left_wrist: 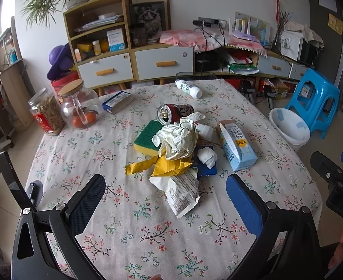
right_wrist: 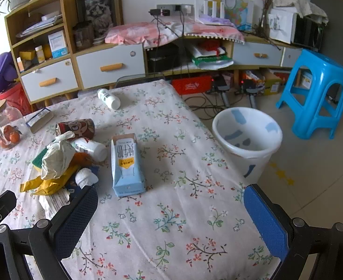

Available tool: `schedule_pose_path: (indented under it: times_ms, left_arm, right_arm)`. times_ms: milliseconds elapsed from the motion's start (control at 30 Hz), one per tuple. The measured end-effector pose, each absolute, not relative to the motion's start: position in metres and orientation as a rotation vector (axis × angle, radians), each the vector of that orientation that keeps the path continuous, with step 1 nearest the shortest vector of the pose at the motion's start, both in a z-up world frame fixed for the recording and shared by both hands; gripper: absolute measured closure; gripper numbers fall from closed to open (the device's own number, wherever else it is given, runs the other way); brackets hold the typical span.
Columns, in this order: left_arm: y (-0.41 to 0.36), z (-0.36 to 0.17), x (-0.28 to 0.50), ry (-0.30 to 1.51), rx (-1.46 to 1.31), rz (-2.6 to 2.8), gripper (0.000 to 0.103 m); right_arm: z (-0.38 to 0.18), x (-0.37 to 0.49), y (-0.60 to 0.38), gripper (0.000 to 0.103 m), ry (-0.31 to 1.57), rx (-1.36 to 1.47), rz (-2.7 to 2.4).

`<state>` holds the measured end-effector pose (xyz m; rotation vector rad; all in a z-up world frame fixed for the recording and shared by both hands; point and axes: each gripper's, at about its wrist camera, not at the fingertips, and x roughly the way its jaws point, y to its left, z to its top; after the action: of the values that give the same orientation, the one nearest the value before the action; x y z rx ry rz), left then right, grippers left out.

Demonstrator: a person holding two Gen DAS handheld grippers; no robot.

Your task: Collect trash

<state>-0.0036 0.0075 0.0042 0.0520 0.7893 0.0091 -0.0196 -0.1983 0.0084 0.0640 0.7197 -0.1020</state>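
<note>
Trash sits in a heap in the middle of the worktop (left_wrist: 101, 210), which has a flowery cloth on it. The left claw (left_wrist: 165, 200) hangs over the near side of the worktop with its two fingers wide apart and nothing between them. Just ahead of it lies a white printed wrapper (left_wrist: 183, 193), and past that a yellow wrapper (left_wrist: 162, 165). On top of the heap is a big ball of crumpled paper (left_wrist: 178, 137). A red can (left_wrist: 175, 113) lies on its side behind the paper, next to a green and yellow sponge (left_wrist: 147, 137). A small white tissue ball (left_wrist: 207, 156) rests on something dark blue.

The right claw (right_wrist: 170, 207) is also wide open and holds nothing. A blue milk carton (right_wrist: 127, 165) lies flat on the cloth just ahead of it, a bit to the left. The heap is off to the left of this claw. A white bottle (right_wrist: 108, 98) lies far back near the worktop's edge. A white bin (right_wrist: 246, 140) stands on the floor to the right, beside the worktop.
</note>
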Motion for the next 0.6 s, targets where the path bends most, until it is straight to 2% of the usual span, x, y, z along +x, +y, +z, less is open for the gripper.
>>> schedule_pose_path:
  times_ms: [600]
  left_arm:
    - [0.0107,0.0051,-0.0036,0.774,0.054,0.025,0.000]
  right_arm:
    - [0.0112,-0.0205,-0.2005,0.000,0.716,0.073,-0.103]
